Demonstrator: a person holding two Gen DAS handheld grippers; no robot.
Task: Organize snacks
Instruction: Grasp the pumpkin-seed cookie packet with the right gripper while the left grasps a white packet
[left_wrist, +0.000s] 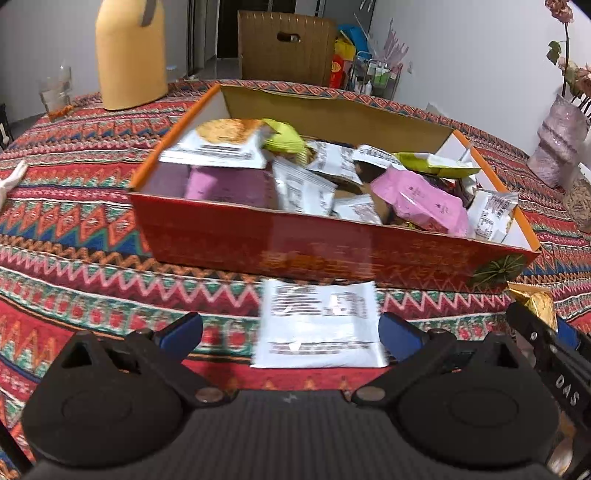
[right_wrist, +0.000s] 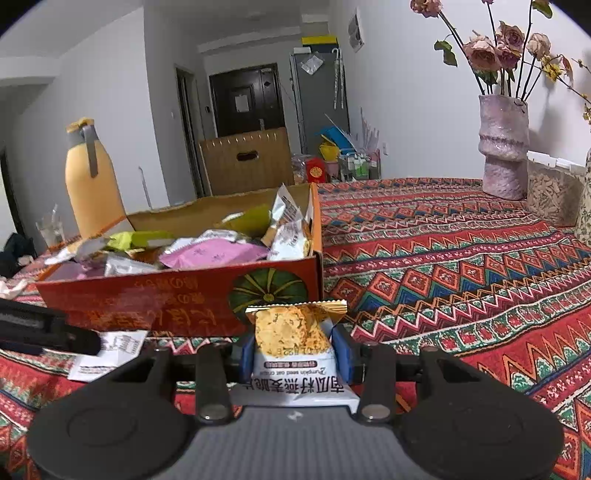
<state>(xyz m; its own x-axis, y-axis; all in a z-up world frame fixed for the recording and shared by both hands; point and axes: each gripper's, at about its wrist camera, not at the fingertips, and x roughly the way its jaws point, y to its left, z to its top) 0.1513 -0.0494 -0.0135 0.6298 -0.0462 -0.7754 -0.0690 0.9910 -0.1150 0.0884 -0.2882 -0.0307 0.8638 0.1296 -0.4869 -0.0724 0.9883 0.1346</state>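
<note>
Left wrist view: left gripper (left_wrist: 290, 334) is spread wide, holding nothing, w/ a white snack packet (left_wrist: 319, 325) lying flat on the desk (left_wrist: 74, 258) between its fingers at lower centre, just in front of the red box (left_wrist: 317, 251). Box fills mid-frame & is already heaped w/ packets, pink, green & white, so most of the sorting looks done; this packet is still outside. Right gripper's finger pokes in at lower right edge, next to a gold wrapper corner. Right wrist view: right gripper (right_wrist: 294, 349) is clenched on a pumpkin-seed oat crisp packet (right_wrist: 293, 341), lower centre, just short of the box's near right corner by the pumpkin print. So 2 packets appear left to go in. Box wall stands up ahead, needs a lift over the rim; pile inside sits near rim height. Open cloth on right half of frame gives plenty of room; vase (right_wrist: 502, 147) at upper right & yellow bottle (right_wrist: 92, 184) at left stand well apart.
</note>
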